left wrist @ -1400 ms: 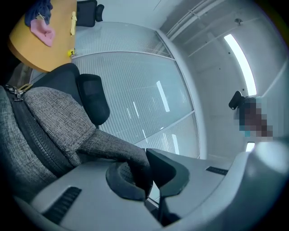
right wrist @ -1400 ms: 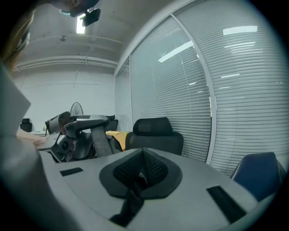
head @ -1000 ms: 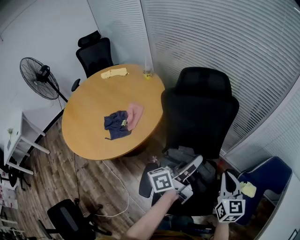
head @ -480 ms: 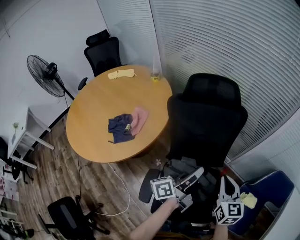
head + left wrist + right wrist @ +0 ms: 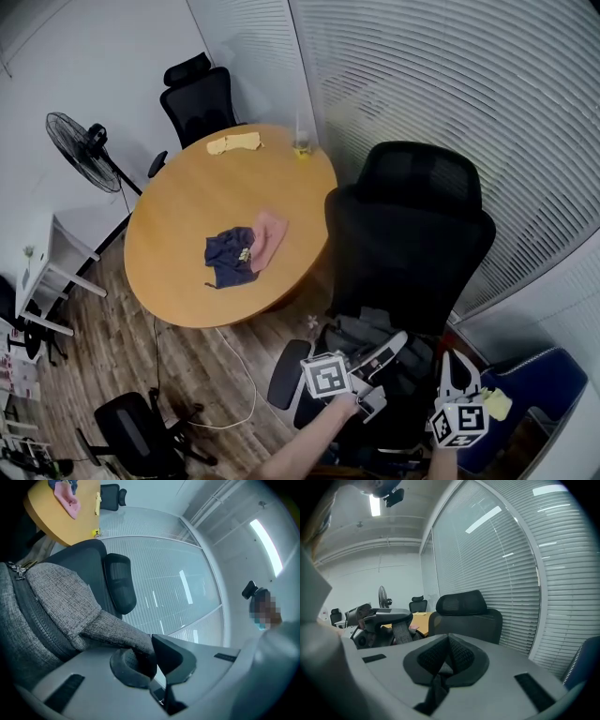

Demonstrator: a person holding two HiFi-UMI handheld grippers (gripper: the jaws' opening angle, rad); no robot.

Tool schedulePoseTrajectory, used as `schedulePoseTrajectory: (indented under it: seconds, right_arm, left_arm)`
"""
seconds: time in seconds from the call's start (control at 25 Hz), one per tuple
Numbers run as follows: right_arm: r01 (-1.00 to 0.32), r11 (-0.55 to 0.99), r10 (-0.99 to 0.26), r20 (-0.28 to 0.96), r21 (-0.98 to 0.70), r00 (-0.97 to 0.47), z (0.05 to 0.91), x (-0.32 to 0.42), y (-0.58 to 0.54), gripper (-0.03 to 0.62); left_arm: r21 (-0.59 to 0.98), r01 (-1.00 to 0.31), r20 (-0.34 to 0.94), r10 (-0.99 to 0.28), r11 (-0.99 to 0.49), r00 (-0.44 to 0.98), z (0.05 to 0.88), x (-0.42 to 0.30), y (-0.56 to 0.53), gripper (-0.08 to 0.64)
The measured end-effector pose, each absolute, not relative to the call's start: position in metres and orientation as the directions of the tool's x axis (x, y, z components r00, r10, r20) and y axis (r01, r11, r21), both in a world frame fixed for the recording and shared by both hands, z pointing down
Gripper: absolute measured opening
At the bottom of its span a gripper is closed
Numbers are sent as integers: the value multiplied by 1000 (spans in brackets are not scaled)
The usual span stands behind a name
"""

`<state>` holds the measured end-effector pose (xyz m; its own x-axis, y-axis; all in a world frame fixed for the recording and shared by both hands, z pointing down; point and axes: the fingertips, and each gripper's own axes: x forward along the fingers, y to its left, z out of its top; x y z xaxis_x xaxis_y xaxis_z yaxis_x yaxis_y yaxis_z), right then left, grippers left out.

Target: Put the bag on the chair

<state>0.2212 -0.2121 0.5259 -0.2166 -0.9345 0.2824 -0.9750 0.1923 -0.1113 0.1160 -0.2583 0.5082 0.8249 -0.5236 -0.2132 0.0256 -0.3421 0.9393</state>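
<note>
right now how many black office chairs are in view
3. Far chair behind the round table; high-backed chair right of the table; third chair on the floor at bottom left. More may hide off-frame.

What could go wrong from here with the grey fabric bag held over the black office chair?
1. Only the left gripper holds the grey fabric bag, pinching one narrow strap; it could slip.
2. The right gripper is shut on nothing, so nothing else steadies the bag.
3. The bag seems to sit near the front of the seat of the black office chair and might tip off when released.
</note>
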Motion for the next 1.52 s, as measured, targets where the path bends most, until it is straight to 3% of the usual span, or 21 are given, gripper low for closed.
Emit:
schedulePoseTrajectory:
  seconds: [0.64,1.52]
  right_arm:
    - [-969,212,-918,313,-128,-242,548,250,-254,12]
    - [-958,242,-891,357,-153,-282,566,252,-285,12]
  left_arm:
    - [974,65,-177,-556,-216,812,546,153,-287,31]
    - [980,64,-172,-627,-191,760,578,132,-337,32]
